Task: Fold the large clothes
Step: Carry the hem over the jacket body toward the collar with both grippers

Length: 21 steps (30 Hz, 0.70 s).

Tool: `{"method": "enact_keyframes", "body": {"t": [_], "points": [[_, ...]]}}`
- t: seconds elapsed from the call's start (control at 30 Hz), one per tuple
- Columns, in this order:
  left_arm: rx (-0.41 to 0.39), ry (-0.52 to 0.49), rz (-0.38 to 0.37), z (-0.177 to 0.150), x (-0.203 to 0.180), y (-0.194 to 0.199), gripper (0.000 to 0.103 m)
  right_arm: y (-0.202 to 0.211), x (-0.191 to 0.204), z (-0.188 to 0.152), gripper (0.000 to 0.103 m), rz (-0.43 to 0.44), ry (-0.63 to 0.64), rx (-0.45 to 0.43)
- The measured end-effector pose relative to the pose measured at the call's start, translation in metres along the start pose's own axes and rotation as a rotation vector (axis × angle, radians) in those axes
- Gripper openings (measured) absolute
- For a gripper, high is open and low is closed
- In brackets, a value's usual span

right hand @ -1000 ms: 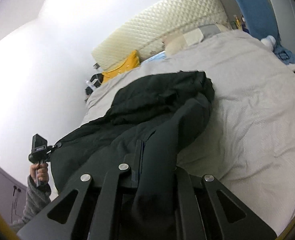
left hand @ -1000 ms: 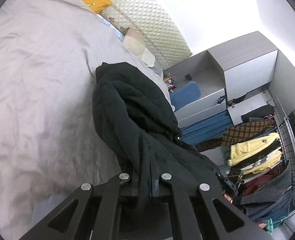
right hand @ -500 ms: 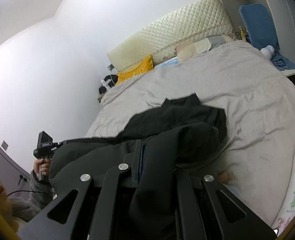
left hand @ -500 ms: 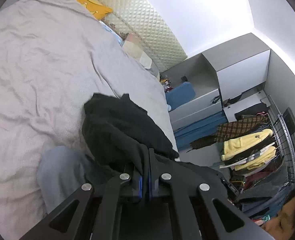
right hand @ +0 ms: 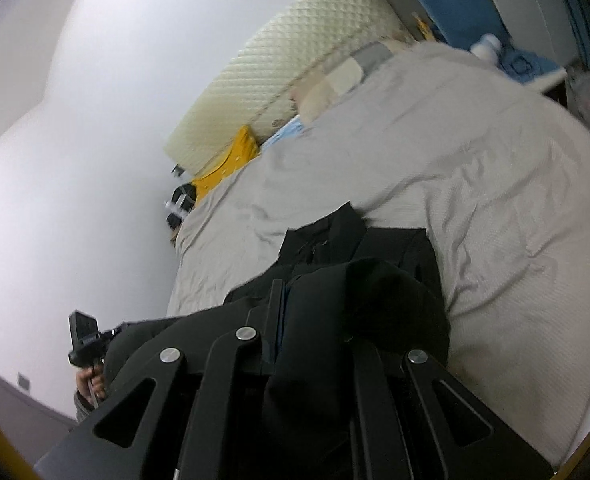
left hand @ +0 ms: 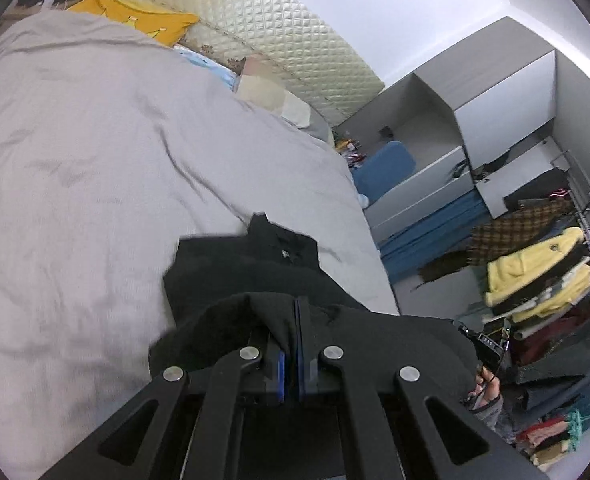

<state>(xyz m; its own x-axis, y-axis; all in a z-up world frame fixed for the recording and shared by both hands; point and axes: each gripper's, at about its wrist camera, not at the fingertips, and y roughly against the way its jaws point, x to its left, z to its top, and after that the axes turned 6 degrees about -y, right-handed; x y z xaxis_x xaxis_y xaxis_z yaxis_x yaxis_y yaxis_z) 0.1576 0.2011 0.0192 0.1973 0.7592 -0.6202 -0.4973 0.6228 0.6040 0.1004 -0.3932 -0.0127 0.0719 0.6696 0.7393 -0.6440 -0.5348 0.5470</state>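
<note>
Left gripper (left hand: pixel 291 332) is clamped on a bunched edge of the black coat (left hand: pixel 251 272); right gripper (right hand: pixel 295 320) is pinched on another edge of the same coat (right hand: pixel 359 280). Two-point hold likely keeps the hem stretched between both hands so the big garment can be laid flat. The coat drapes off the near edge of the grey bed (left hand: pixel 95 152), collar end lying on the cover toward 12 o'clock. Clothes rack (left hand: pixel 535 280) sits at 3 o'clock. No readable brands or writing.

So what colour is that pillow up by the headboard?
Yellow-orange, with little printed shapes. The pillow shows best in the left wrist view.
</note>
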Motion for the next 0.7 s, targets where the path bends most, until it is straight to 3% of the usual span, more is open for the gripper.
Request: {"method": "enact_keyframes", "body": {"t": [0.13, 0.33, 0.43, 0.7], "points": [[-0.02, -0.013, 0.047, 0.041, 0.002, -0.038, 0.003, -0.042, -0.026, 0.044, 0.009, 0.012, -0.098, -0.001], [-0.005, 0.007, 0.152, 0.078, 0.014, -0.101, 0.003, -0.108, -0.073, 0.087, 0.009, -0.061, -0.284, 0.025], [0.017, 0.02, 0.229, 0.094, 0.026, -0.138, 0.004, -0.137, -0.091, 0.098, 0.009, -0.102, -0.347, 0.038], [0.063, 0.015, 0.306, 0.109, 0.054, -0.203, 0.004, -0.188, -0.138, 0.105, 0.009, -0.132, -0.463, 0.074]]}}
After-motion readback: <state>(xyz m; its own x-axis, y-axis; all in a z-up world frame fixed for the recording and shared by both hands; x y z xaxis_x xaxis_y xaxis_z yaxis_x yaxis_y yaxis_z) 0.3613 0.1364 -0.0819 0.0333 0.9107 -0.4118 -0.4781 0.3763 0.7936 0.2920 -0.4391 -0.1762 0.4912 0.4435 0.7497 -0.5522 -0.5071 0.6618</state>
